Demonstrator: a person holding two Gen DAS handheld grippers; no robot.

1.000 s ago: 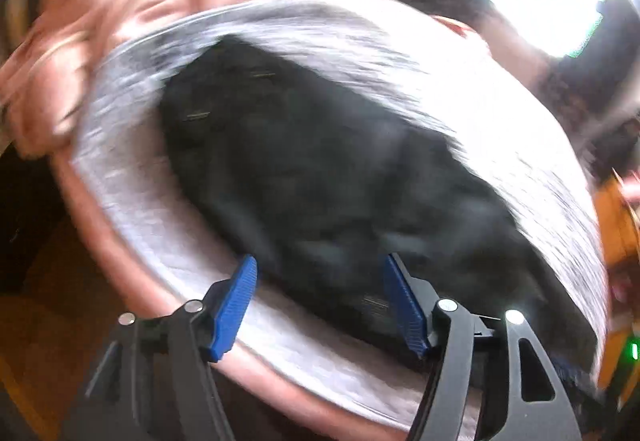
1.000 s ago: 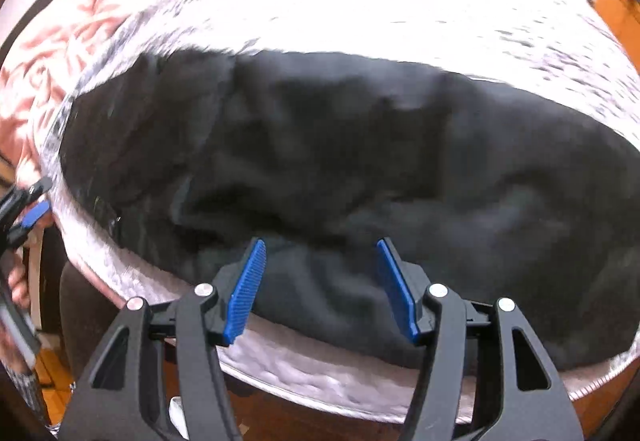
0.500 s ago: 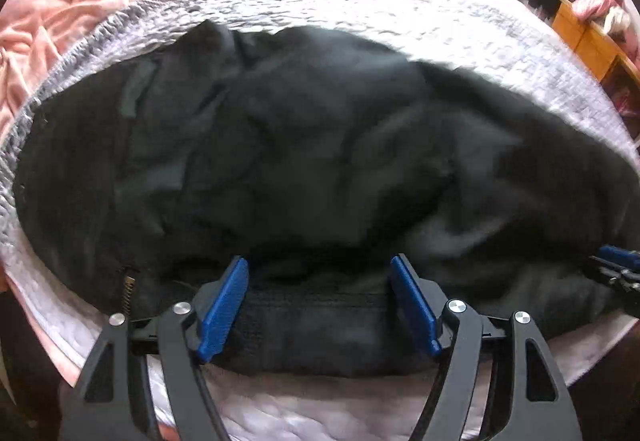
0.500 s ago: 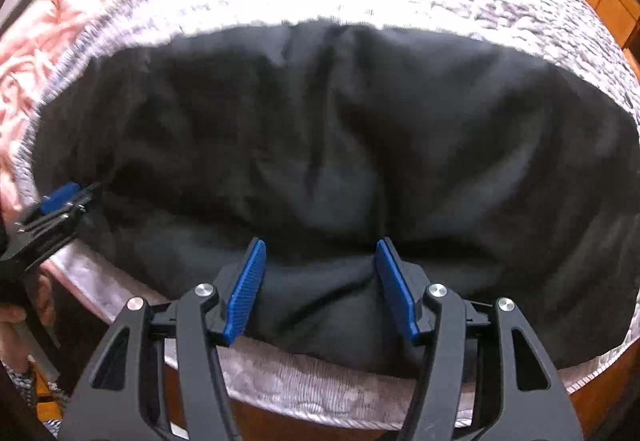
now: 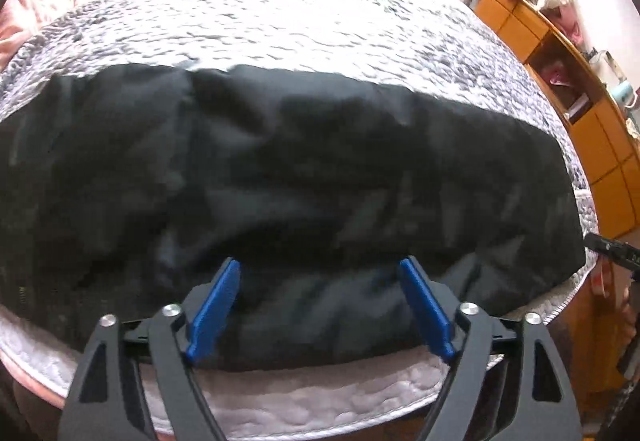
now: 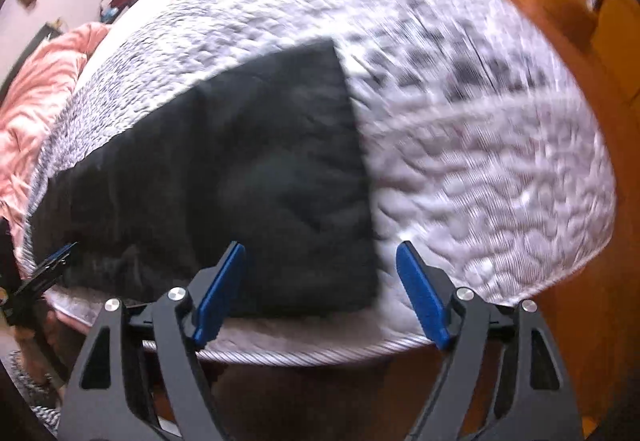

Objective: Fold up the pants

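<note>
Left wrist view: we see the black pants (image 5: 288,177) lying folded lengthwise across the grey quilted bed (image 5: 280,13), near its front edge. Our left gripper (image 5: 320,305) hangs above the near hem, jaws opening, gripping nothing. In the blurred right wrist view, our right gripper (image 6: 320,289) straddles the pants' end corner, jaws likewise opening, pads off the cloth.
</note>
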